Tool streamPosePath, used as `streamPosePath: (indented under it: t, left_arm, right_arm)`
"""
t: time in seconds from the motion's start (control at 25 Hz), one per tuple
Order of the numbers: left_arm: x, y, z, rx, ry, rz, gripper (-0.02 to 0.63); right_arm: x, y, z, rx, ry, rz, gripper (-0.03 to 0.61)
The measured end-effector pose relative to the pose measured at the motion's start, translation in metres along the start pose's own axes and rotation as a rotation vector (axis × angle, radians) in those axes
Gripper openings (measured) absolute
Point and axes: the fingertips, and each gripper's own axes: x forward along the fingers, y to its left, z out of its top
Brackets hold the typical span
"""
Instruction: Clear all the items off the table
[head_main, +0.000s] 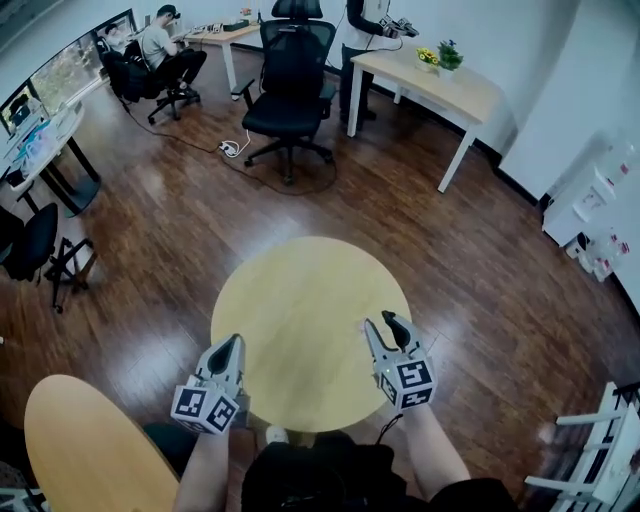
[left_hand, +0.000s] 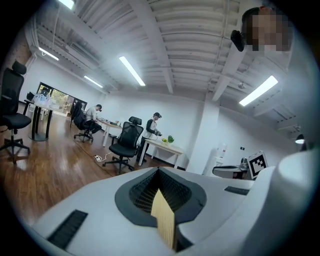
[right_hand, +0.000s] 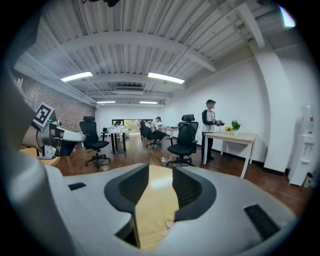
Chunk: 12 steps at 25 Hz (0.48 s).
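Round table – light wood top, standing on a dark wooden floor – lies directly below both grippers, at the centre of the head view. Left gripper is held over the near left edge of the table and points away from the person. In the left gripper view its dark ribbed pads meet at the tips, and only a narrow wedge of the table top shows lower down between them. Nothing is pinched. Right gripper is held over the near right part of the table. In the right gripper view its two pads stand partly apart, and only the table top shows through the gap – the jaws grip nothing. The two grippers are well apart, each with its marker cube toward the person. Beyond the table stands a black office chair. To its right is a white-legged desk carrying small potted plants, with a standing person at its far end. A second wooden table shows at the lower left.
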Motion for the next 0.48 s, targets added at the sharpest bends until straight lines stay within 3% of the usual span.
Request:
streamPosePath:
  t: [0.32, 0.44, 0.48]
  left_arm:
    - [-0.025, 0.001, 0.07, 0.098, -0.131, -0.069, -0.008]
    - [-0.04, 0.0, 0.085, 0.113, -0.163, -0.097, -0.008]
    - [-0.041, 0.0, 0.089, 0.128, -0.167, -0.108, -0.008]
  right_arm:
    - [-0.039, 0.004, 0.072, -0.011, -0.179, -0.103, 0.137]
    - [-0.054, 0.006, 0.084, 0.018, -0.233, -0.127, 0.095]
    - [-0.056, 0.006, 0.088, 0.019, -0.246, -0.127, 0.054]
